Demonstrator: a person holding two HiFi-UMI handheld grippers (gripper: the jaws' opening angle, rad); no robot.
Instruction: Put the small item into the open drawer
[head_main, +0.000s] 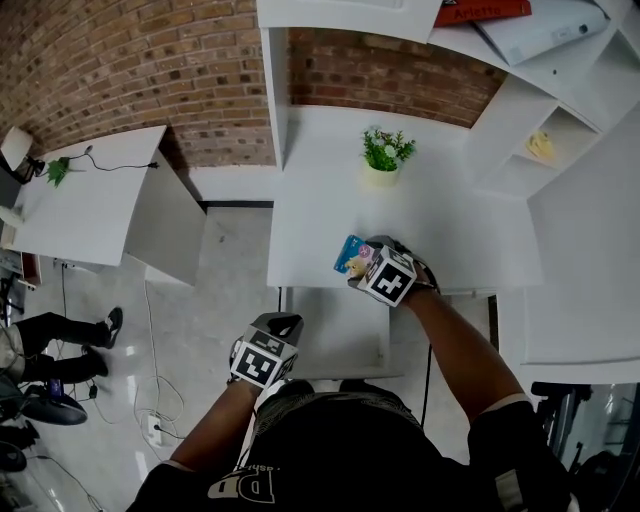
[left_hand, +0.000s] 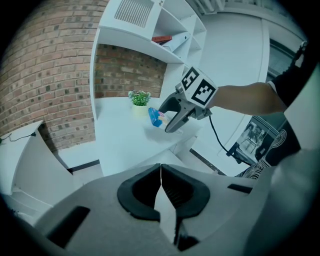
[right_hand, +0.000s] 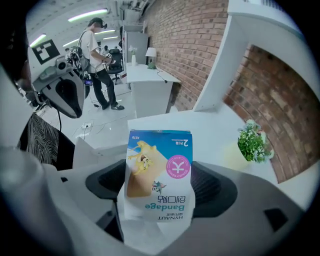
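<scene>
A small blue and white bandage packet (right_hand: 159, 175) stands upright between the jaws of my right gripper (right_hand: 160, 187), which is shut on it. In the head view the packet (head_main: 349, 256) hangs over the front edge of the white desk (head_main: 460, 240), just beyond the open white drawer (head_main: 340, 335). My left gripper (head_main: 284, 323) hovers at the drawer's left front corner. Its jaws (left_hand: 160, 172) are shut with nothing between them. The left gripper view shows the right gripper (left_hand: 172, 122) with the packet (left_hand: 154, 118) above the desk.
A small potted plant (head_main: 384, 155) stands at the back of the desk. White shelves (head_main: 545, 140) rise on the right and a second white desk (head_main: 85, 200) stands on the left. A person (right_hand: 97, 55) stands far off in the room.
</scene>
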